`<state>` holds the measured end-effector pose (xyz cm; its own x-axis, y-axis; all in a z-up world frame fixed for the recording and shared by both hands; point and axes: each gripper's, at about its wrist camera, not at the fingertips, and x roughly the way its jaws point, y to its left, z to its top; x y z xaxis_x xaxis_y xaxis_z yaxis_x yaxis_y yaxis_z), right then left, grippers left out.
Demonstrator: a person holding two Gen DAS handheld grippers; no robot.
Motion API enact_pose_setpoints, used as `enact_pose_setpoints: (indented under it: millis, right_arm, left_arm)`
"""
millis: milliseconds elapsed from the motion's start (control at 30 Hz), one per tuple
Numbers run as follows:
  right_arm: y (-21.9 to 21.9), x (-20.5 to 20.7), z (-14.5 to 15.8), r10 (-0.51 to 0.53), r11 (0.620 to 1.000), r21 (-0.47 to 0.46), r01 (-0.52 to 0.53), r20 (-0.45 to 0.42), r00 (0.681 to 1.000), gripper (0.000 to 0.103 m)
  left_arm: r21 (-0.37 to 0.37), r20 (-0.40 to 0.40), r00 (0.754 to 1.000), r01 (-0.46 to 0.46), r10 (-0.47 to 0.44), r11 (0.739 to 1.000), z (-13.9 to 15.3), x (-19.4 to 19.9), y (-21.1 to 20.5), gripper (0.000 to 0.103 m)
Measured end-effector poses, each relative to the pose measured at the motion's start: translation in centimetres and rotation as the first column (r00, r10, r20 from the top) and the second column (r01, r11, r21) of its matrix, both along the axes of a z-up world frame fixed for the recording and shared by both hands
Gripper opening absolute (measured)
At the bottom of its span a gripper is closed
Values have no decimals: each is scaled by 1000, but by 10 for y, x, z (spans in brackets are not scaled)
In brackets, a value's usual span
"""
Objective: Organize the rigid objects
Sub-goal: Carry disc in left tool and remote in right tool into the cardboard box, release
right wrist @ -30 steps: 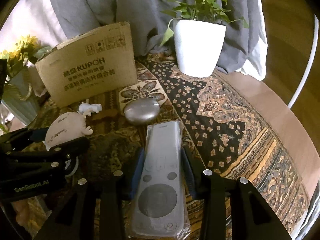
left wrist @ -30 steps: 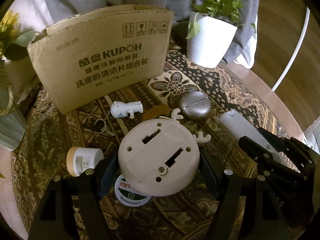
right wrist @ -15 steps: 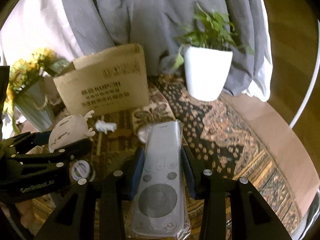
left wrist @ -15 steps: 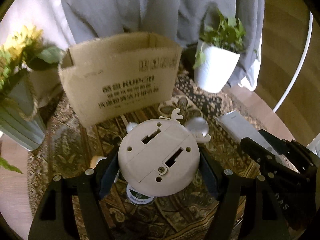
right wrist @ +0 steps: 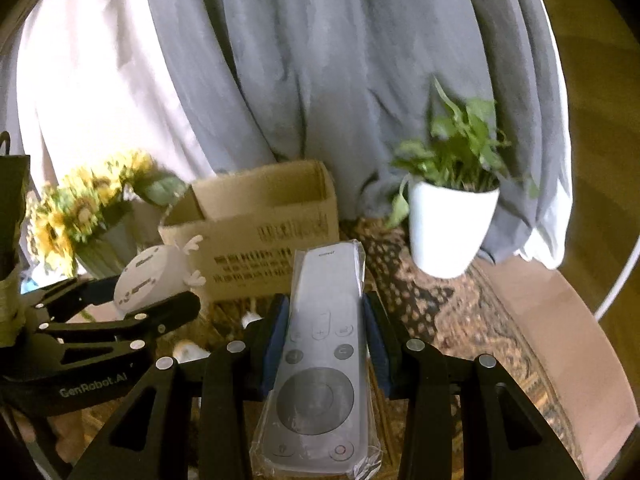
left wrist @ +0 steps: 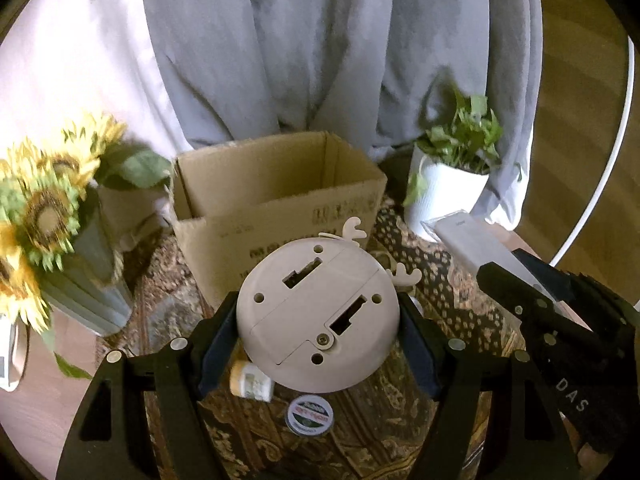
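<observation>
My left gripper (left wrist: 318, 332) is shut on a round beige device with antlers (left wrist: 316, 316), held above the patterned cloth, in front of an open cardboard box (left wrist: 276, 216). My right gripper (right wrist: 324, 344) is shut on a grey remote in a plastic sleeve (right wrist: 320, 360), also lifted. The remote (left wrist: 480, 252) shows at the right of the left wrist view; the device (right wrist: 152, 276) and left gripper (right wrist: 120, 320) show at the left of the right wrist view. The box (right wrist: 260, 236) stands behind both.
A small cream jar (left wrist: 250, 376) and a round tin (left wrist: 310, 416) lie on the cloth below the device. A white potted plant (right wrist: 452, 224) stands right of the box, a sunflower vase (left wrist: 60, 248) left. Grey curtain hangs behind.
Both grippers have risen with their objects, so the box's open top now shows. The objects left on the cloth have dropped low in view.
</observation>
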<state>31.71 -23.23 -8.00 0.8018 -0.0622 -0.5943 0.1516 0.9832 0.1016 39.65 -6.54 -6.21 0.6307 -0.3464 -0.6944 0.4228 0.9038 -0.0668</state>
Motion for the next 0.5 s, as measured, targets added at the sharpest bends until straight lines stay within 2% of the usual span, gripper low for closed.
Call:
enact_pose_setpoints:
  millis: [500]
  right_arm:
    - [9, 59, 33, 34, 995, 87, -40, 70, 997, 39]
  left_arm:
    - [52, 56, 998, 25, -27, 998, 46, 52, 6, 74]
